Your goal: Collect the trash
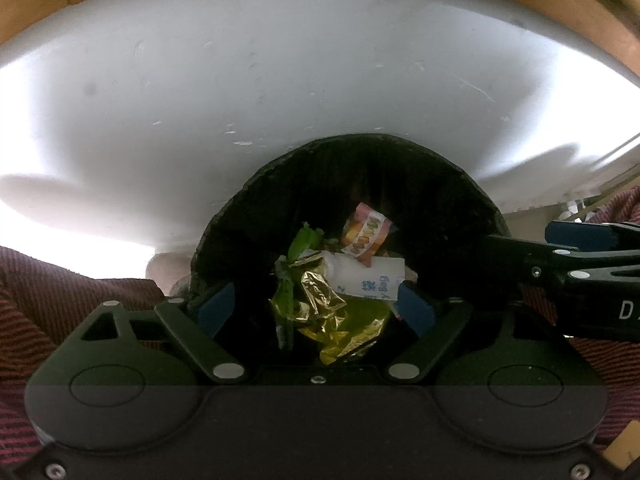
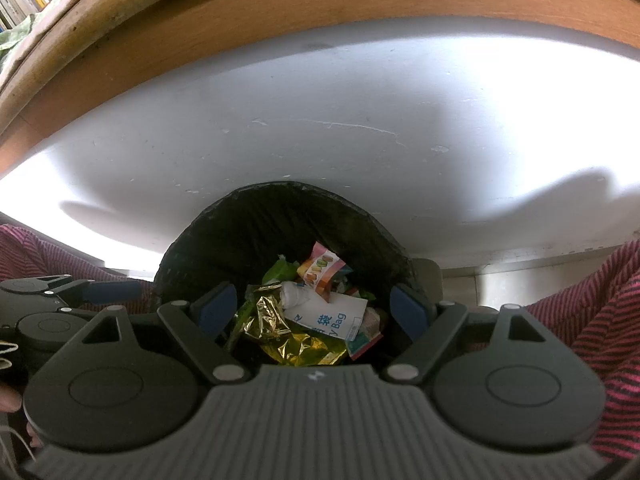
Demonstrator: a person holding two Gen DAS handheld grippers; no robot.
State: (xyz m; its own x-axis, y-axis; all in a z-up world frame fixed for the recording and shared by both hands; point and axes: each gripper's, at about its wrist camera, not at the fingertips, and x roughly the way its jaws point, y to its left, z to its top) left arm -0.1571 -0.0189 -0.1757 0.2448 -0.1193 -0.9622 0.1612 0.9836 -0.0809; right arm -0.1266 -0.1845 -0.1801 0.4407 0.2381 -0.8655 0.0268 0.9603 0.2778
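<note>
Bin [image 1: 248,200] with black liner sits right below both my grippers, against the edge of the white bench [image 1: 280,80]. Wrappers fill the bottom: a crumpled gold foil wrapper [image 1: 320,300] at the near side, a white paper bag with blue print [image 1: 368,276] lying over it, a pink-and-orange snack wrapper [image 1: 366,236] propped behind that, and a green wrapper [image 1: 302,240] to the left of it. In the right wrist view one more small packet with a teal edge [image 2: 362,340] lies at the right of the white bag; I can't read what it is.

My left gripper [image 1: 316,304] hangs over the bin mouth, jaws wide, nothing between the pads. My right gripper [image 2: 312,308] is the same: wide apart, empty, pointing down into the bin. The two sit side by side, close but apart.

Red-and-black striped fabric [image 2: 600,320] flanks the bin on both sides. Wooden rim [image 2: 280,0] runs along the far side of the bench.
</note>
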